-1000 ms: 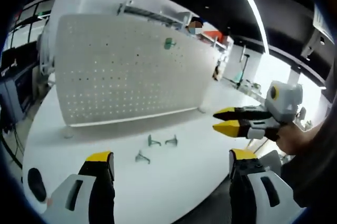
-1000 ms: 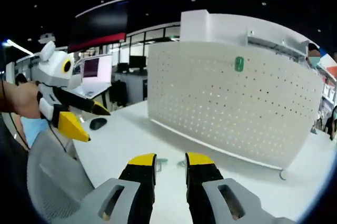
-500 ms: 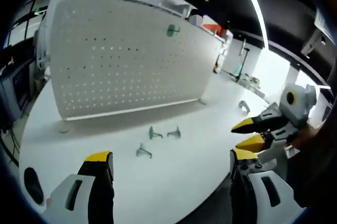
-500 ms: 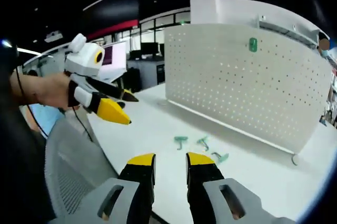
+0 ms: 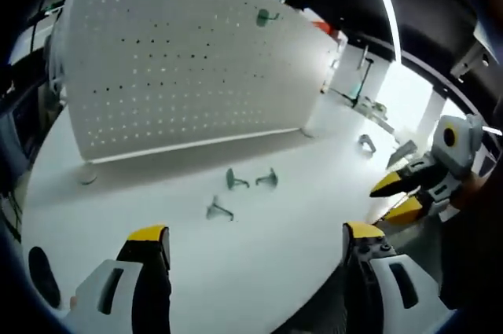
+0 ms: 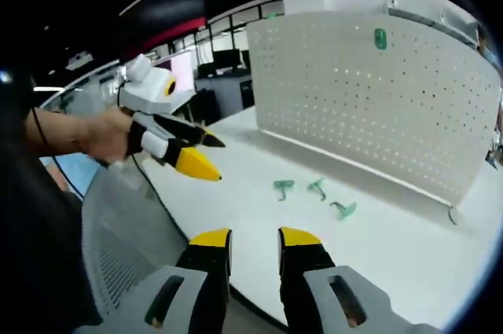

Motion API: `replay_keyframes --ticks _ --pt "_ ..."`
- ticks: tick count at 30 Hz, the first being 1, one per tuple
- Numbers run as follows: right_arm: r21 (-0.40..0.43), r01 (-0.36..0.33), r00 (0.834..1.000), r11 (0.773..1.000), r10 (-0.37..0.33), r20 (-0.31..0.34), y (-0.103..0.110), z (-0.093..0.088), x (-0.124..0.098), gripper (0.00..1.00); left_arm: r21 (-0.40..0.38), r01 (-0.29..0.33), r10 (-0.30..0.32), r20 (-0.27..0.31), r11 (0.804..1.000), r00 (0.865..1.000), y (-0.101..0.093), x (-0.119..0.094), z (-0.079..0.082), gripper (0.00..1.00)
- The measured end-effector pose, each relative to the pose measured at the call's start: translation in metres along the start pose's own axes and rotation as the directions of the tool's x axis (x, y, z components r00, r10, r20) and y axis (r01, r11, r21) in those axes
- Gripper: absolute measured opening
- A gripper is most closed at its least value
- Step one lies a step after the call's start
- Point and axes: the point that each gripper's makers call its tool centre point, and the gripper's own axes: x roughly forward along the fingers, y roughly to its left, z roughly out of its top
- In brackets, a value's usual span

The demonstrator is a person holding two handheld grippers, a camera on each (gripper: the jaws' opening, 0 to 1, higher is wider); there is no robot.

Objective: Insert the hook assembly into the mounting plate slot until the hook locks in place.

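Three green hooks (image 5: 236,192) lie untouched on the white bench (image 5: 299,161) before the pegboard (image 5: 181,59); left gripper (image 5: 247,244) jaws wide, right gripper (image 6: 253,241) narrow, both empty. Nothing inserted yet.

There is no text, label, brand, number or sign that can be read in either view; the surfaces are plain or too blurred to tell.
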Motion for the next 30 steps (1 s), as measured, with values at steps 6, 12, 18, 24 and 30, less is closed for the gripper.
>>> replay_keyframes --ticks 6,12,18,24,30 --pt "0.012 -0.001 1.0 1.0 0.001 -0.016 -0.002 -0.005 -0.002 0.22 -0.001 -0.002 0.002 -0.025 1.0 1.0 0.008 0.009 -0.006 0.92" --pt "-0.075 0.053 0.999 0.996 -0.053 0.001 -0.015 0.0 -0.007 0.2 0.076 0.009 -0.006 -0.033 0.997 0.999 0.016 0.025 -0.005 0.9" --pt "-0.07 0.077 0.997 0.995 -0.075 0.028 -0.022 0.009 -0.009 0.2 0.104 0.038 -0.033 -0.055 0.994 0.998 0.023 0.044 -0.007 0.82" --pt "-0.056 0.077 0.997 0.995 -0.076 0.01 -0.027 0.002 -0.005 0.19 0.126 0.057 -0.047 -0.082 0.99 0.996 0.03 0.064 -0.01 0.78" --pt "-0.041 0.077 0.997 0.996 -0.077 -0.003 -0.03 0.0 -0.001 0.19 0.167 0.061 -0.045 -0.098 0.984 0.994 0.035 0.079 -0.013 0.74"
